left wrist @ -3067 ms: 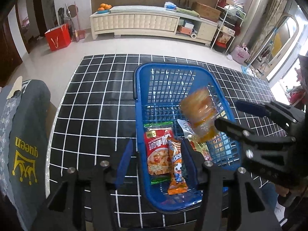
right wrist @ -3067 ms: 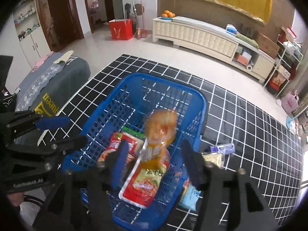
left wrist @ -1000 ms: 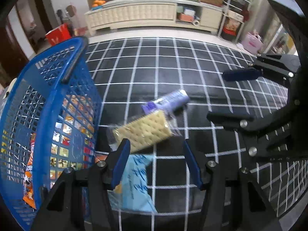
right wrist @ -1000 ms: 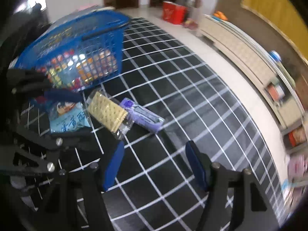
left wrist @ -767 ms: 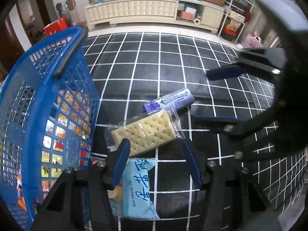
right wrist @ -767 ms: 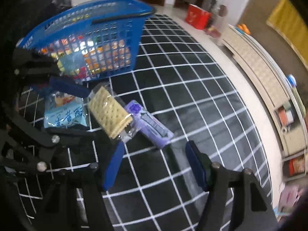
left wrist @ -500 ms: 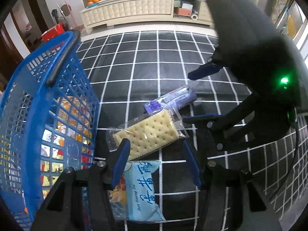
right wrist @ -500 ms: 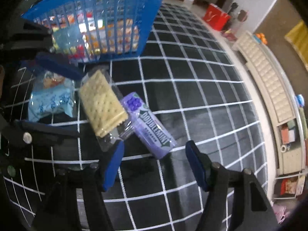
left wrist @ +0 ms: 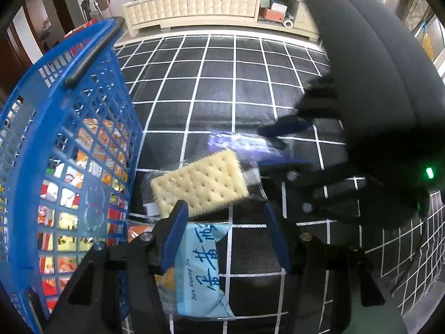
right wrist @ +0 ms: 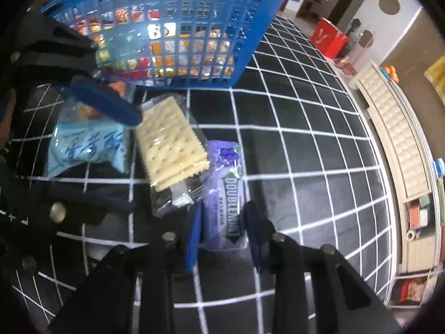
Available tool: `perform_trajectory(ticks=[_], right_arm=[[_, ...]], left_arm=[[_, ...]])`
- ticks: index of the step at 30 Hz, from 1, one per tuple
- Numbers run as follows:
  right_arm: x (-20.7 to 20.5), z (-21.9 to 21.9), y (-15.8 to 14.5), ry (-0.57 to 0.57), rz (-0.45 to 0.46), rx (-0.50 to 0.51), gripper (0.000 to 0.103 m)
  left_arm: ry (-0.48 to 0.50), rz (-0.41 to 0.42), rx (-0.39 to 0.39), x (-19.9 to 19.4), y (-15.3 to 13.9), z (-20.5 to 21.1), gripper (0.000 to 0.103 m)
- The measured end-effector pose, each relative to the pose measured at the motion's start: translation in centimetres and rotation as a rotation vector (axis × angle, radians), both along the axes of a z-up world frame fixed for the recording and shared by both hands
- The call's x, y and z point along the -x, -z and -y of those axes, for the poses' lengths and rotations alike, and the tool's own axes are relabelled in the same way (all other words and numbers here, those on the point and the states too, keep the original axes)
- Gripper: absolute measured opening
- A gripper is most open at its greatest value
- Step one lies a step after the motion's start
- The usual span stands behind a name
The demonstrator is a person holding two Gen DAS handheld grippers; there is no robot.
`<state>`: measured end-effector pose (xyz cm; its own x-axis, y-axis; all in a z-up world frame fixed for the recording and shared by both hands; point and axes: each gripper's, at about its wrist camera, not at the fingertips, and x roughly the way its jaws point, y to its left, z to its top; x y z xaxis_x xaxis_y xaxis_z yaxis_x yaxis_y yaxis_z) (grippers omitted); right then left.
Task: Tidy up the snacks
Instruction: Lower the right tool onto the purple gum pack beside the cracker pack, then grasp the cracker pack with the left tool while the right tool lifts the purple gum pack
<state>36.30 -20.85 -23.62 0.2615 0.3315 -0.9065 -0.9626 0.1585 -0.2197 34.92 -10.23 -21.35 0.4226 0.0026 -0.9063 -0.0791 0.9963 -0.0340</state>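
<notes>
A living room with a long cream sideboard point(left wrist: 211, 2) behind; in front, a tabletop point(left wrist: 250, 83) under a black cloth with a white grid, a blue basket point(left wrist: 36, 144) of snacks at its left. The right tongs point(right wrist: 222, 233) straddle the near end of a purple gum pack point(right wrist: 224, 183), whose long axis runs straight out along the fingers; the jaws are narrowed to the pack's width, though whether the pads already press it cannot be told. The gum lies just beside a clear-wrapped cracker pack point(left wrist: 198, 182), which overlaps a light blue packet point(left wrist: 203, 272). The left tongs point(left wrist: 225, 239) hover wide open and empty over the blue packet, the crackers just ahead. The right hand looks set to take the gum.
</notes>
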Motion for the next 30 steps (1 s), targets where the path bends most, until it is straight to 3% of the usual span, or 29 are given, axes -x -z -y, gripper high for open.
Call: perform_trajectory(ticks=[12, 17, 21, 24, 30], right_arm=[[6.5, 3.7, -0.7, 0.062, -0.113, -0.003, 0.034], [8.1, 5.9, -0.9, 0.185, -0.160, -0.046, 0.034], [9.0, 8.3, -1.4, 0.307, -0.170, -0.064, 0.034], [9.2, 10.9, -2.5, 0.434, -0.192, -0.123, 0.034], [10.2, 14.1, -4.1, 0.615, -0.159, -0.170, 0.034]], left_arm=[[0.061, -0.014, 0.051, 4.1, -0.6, 0.2, 0.055], [0.016, -0.056, 0.099, 5.3, -0.5, -0.3, 0.055], [0.001, -0.071, 0.078, 5.2, 0.0, -0.2, 0.057], [-0.024, -0.083, 0.135, 4.0, -0.7, 0.4, 0.057], [-0.034, -0.115, 0.183, 2.5, -1.1, 2.6, 0.057]])
